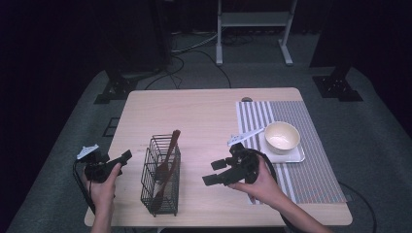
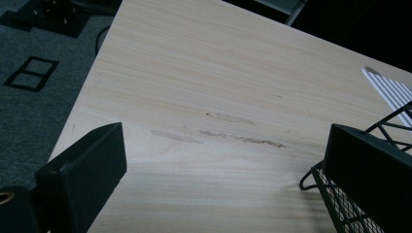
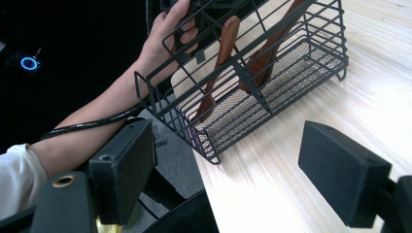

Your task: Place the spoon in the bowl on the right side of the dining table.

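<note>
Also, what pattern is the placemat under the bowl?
Grey and white stripes on the placemat, clearest in the high view.

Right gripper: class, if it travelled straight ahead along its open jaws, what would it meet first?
Most likely the black wire basket holding wooden utensils; the right gripper faces it across bare table.

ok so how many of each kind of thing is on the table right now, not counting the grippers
wire basket: 1
wooden utensils in the basket, first, second: 2
cream bowl: 1
white tray under the bowl: 1
striped placemat: 1
Total: 6
</note>
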